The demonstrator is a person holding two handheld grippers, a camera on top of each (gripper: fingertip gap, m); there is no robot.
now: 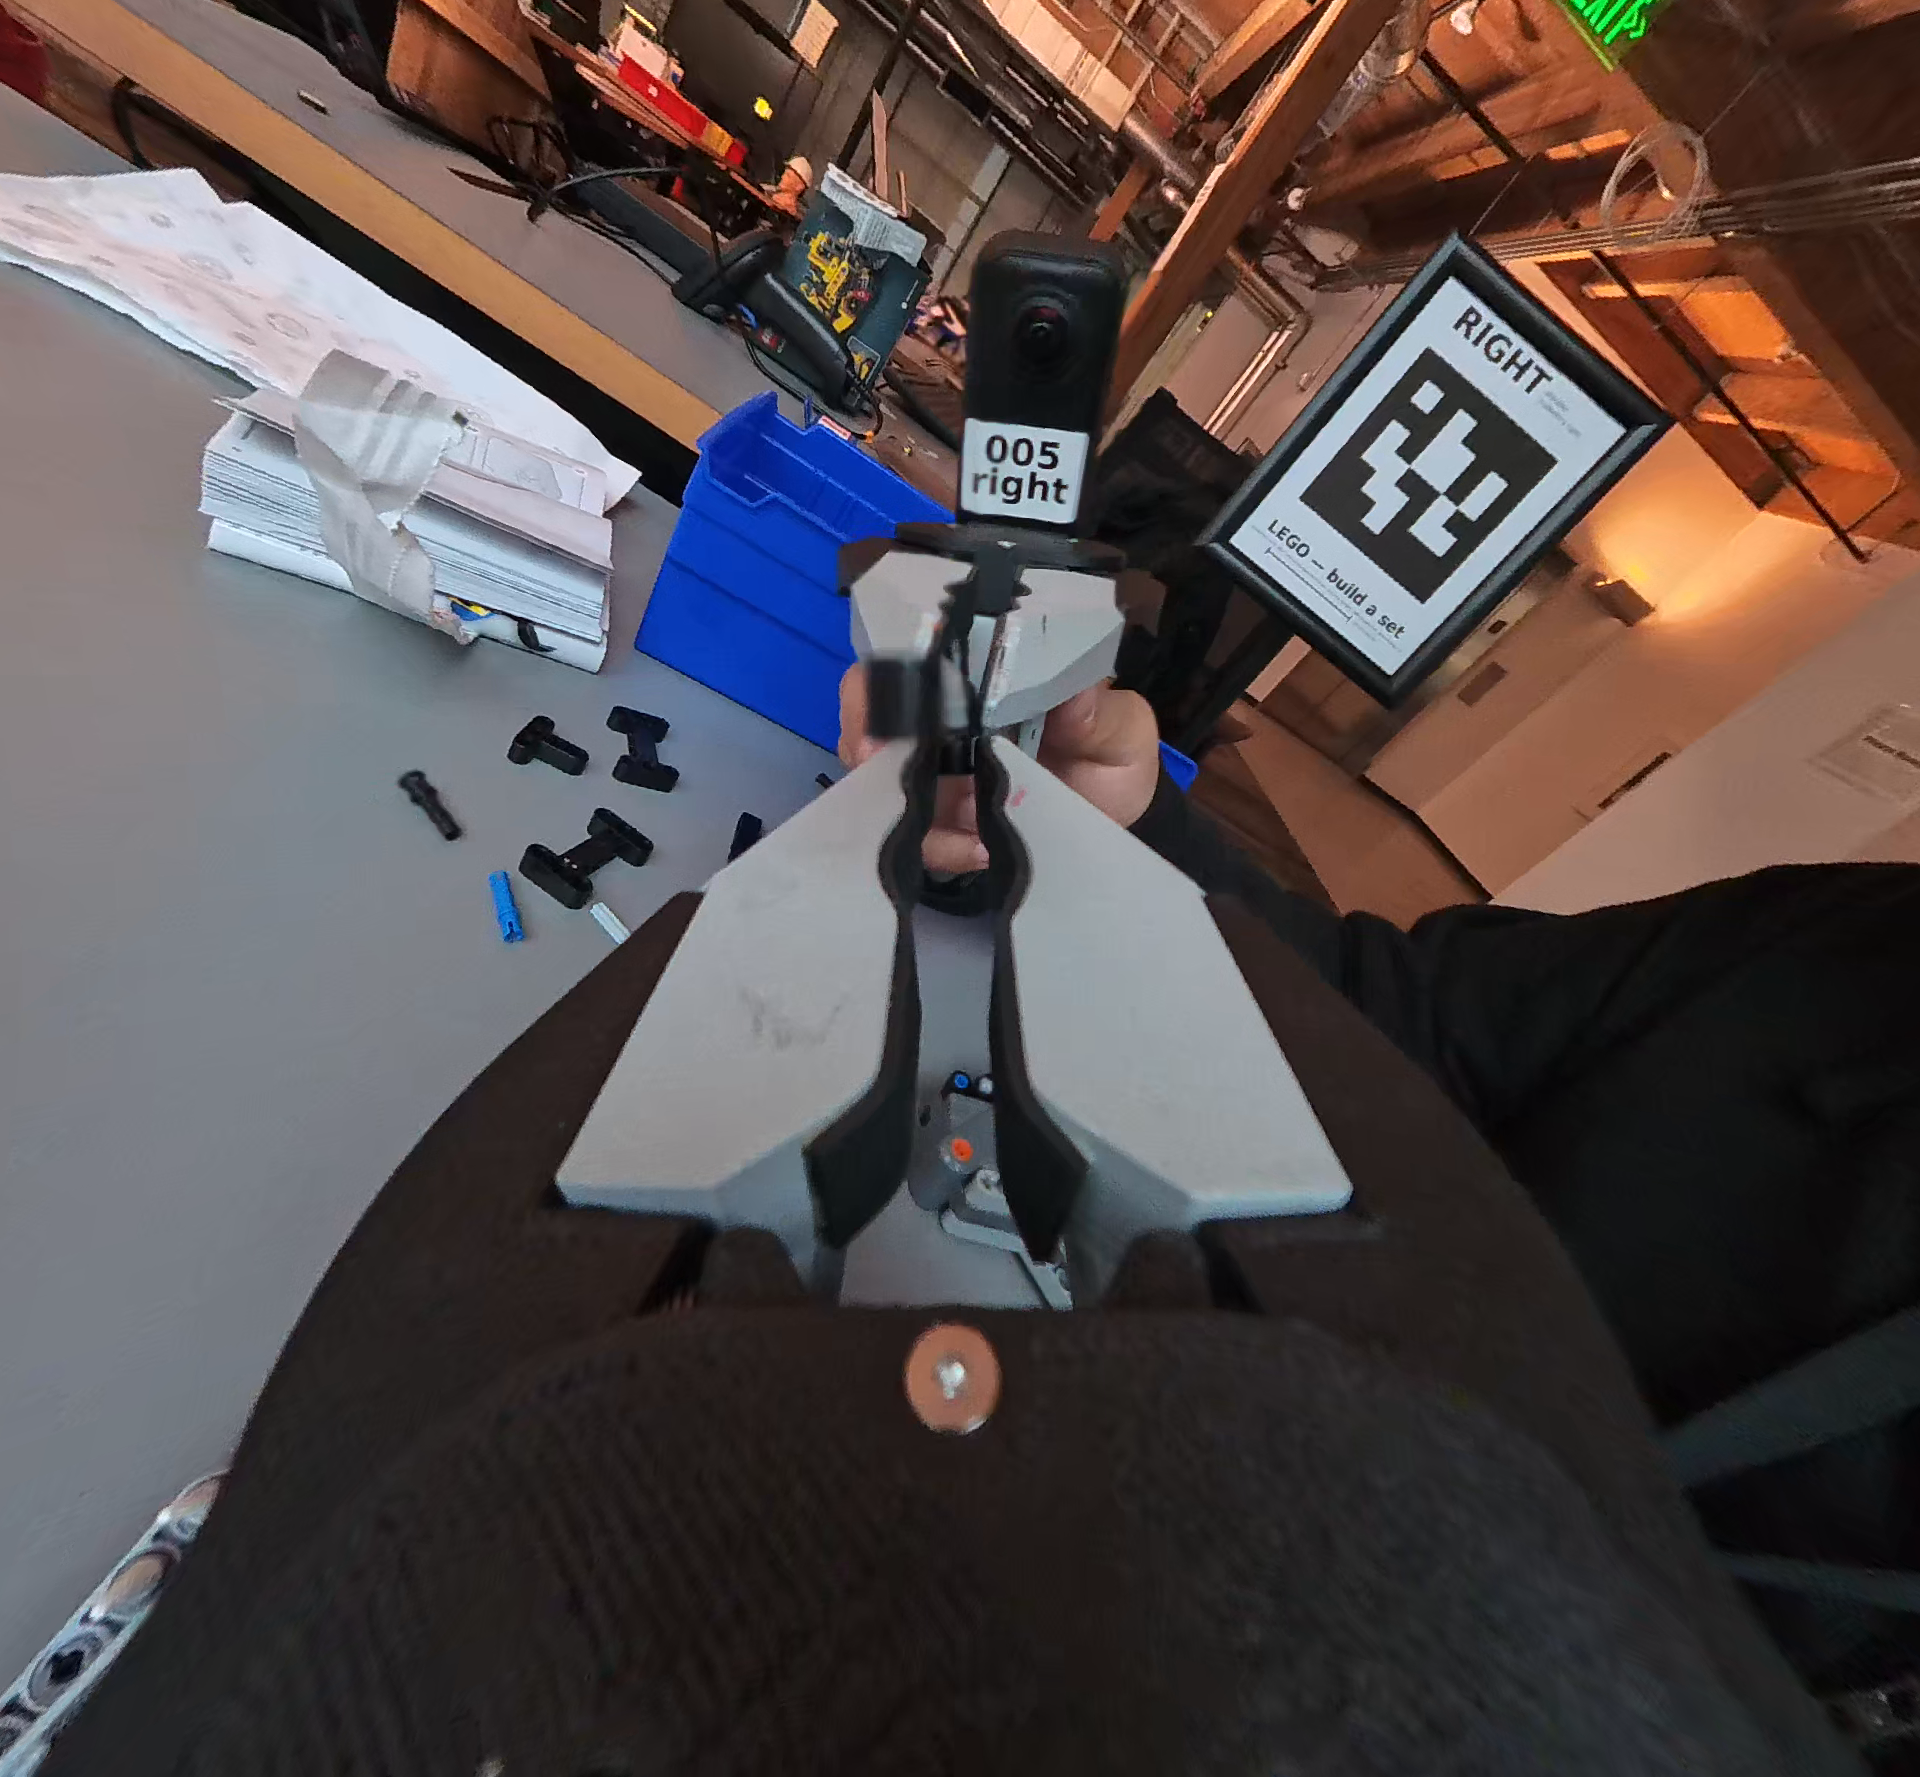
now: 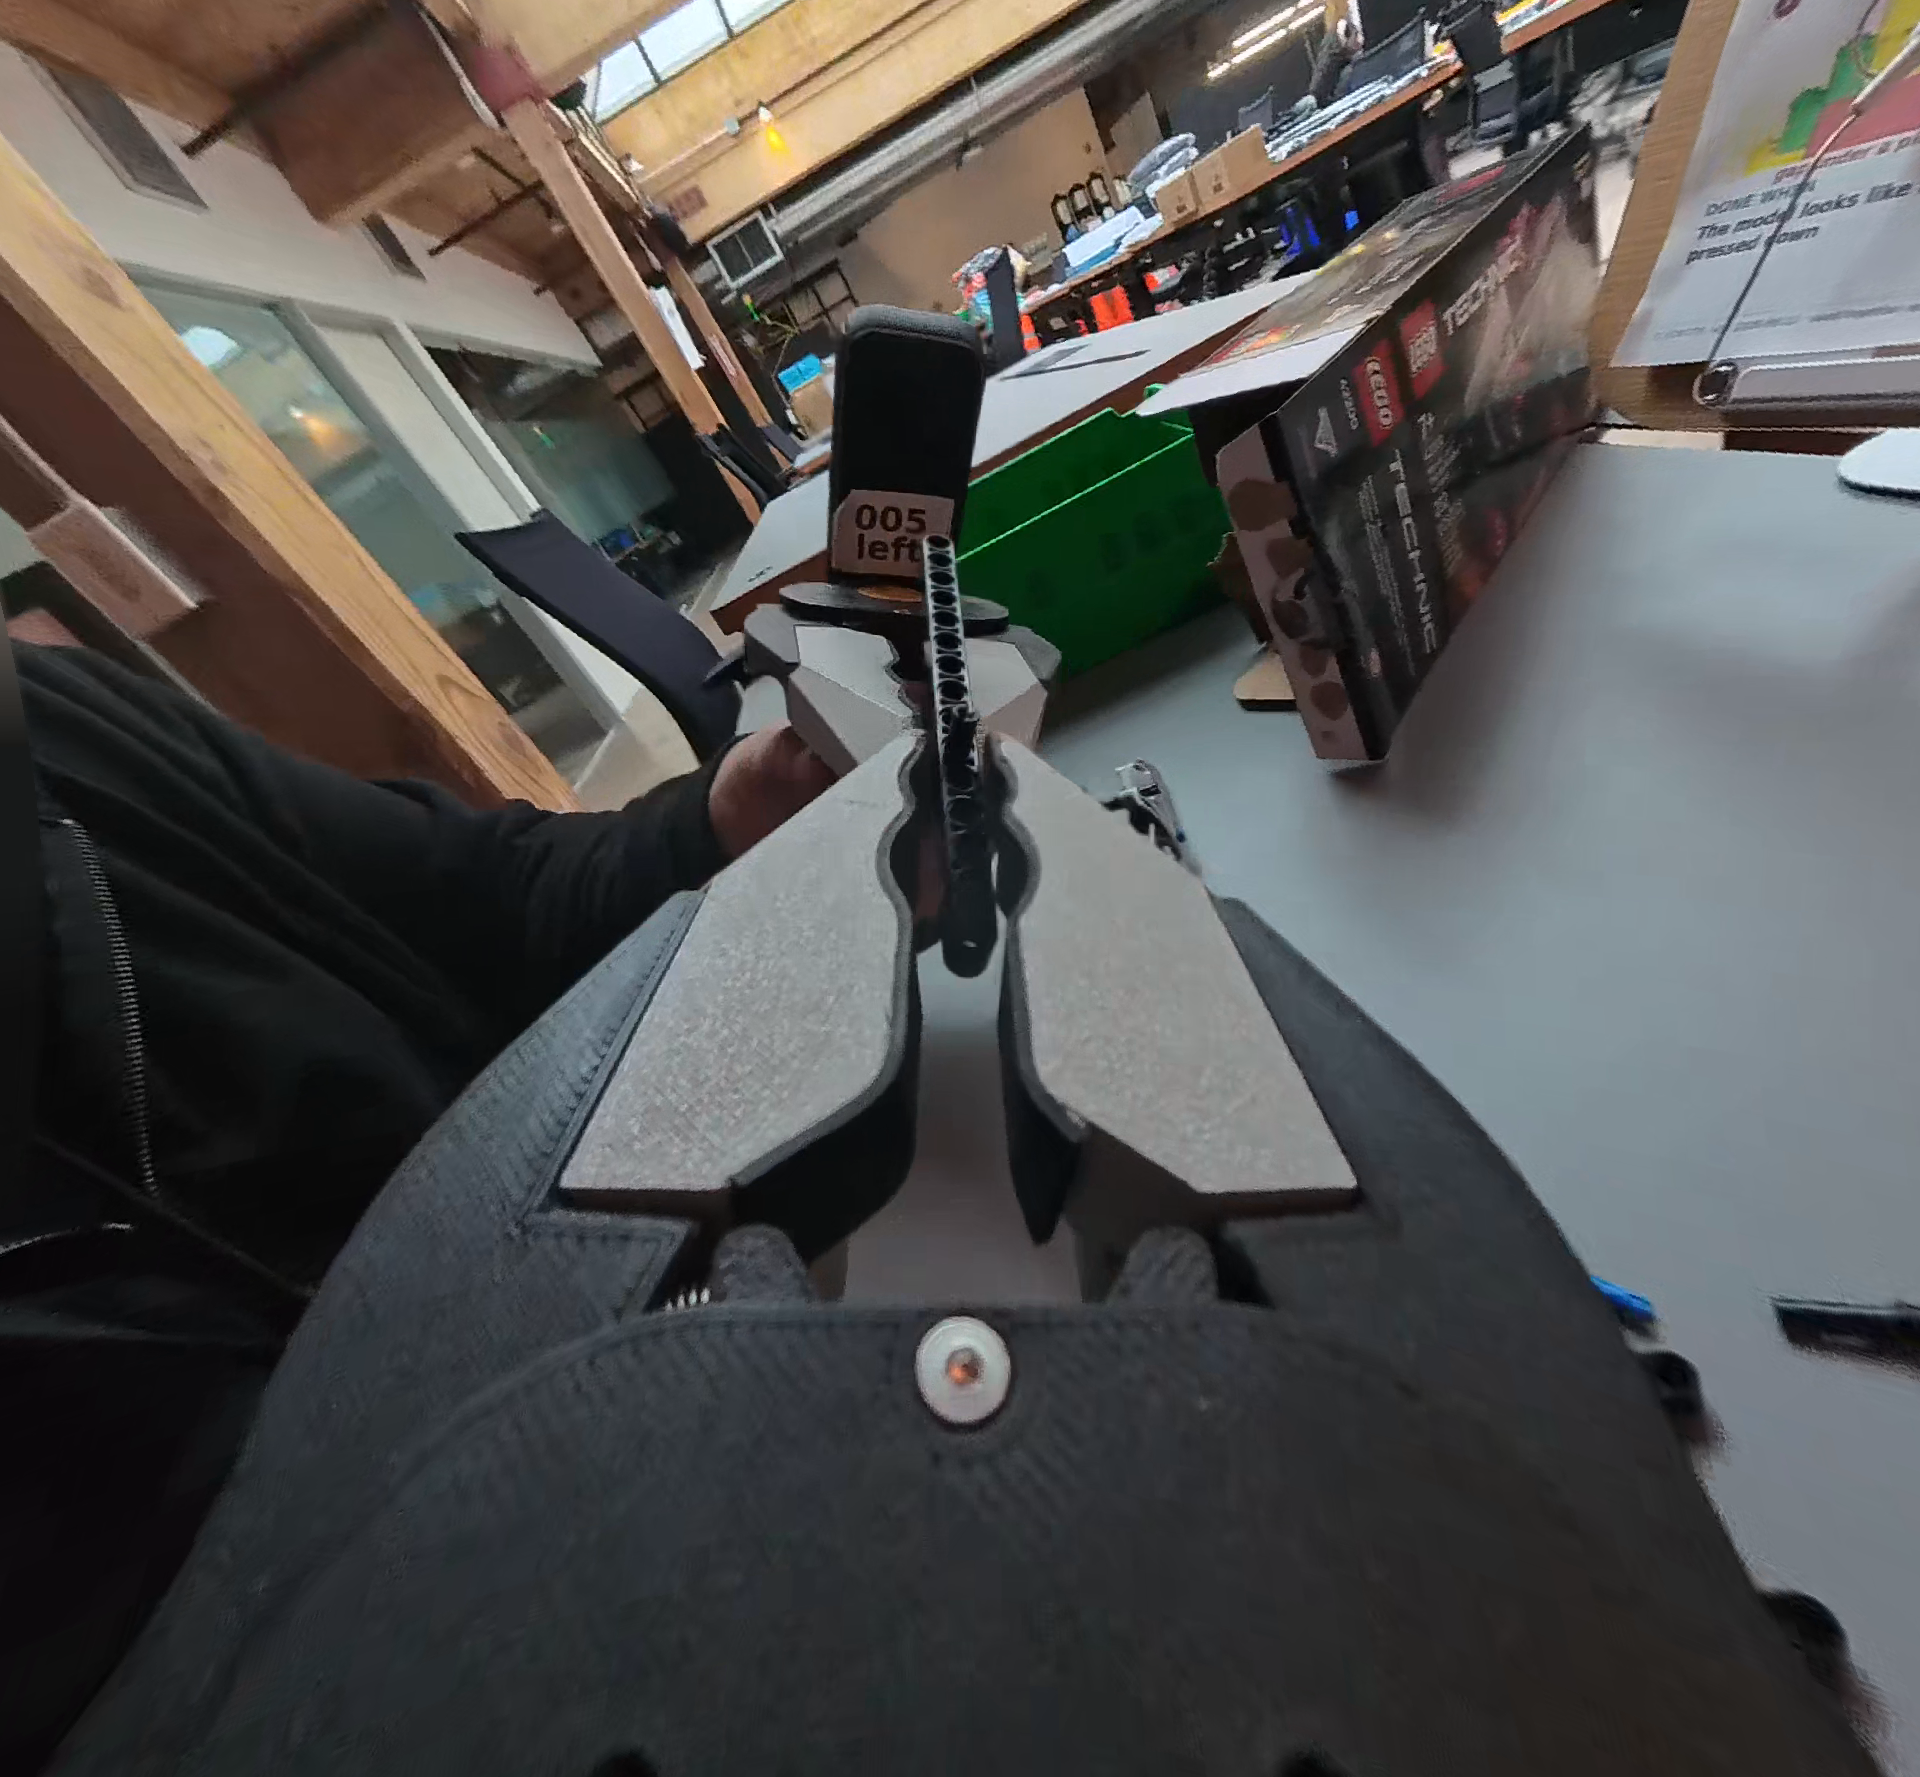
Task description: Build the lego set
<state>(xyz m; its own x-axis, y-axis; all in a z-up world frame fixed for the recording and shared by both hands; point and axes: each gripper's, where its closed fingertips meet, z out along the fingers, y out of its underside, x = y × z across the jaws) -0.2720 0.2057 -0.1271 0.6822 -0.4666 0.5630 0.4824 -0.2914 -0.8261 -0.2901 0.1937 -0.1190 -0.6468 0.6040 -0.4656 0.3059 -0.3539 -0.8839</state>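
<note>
Above the grey table (image 1: pixel 208 1052), the two claws meet tip to tip. The right claw (image 2: pixel 961 792) is clamped on a long black holed beam (image 2: pixel 951 688) standing upright. The left claw (image 1: pixel 956 792) pinches a small grey-black piece (image 1: pixel 961 1145). Loose black pieces (image 1: pixel 582 792) lie near a blue bin (image 1: pixel 748 584).

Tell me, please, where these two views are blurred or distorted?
Left wrist view: strong wide-angle bending, a mosaic patch by the right gripper, warm orange light on the beams. Right wrist view: motion smear along the right edge, the black beam sharp.
</note>
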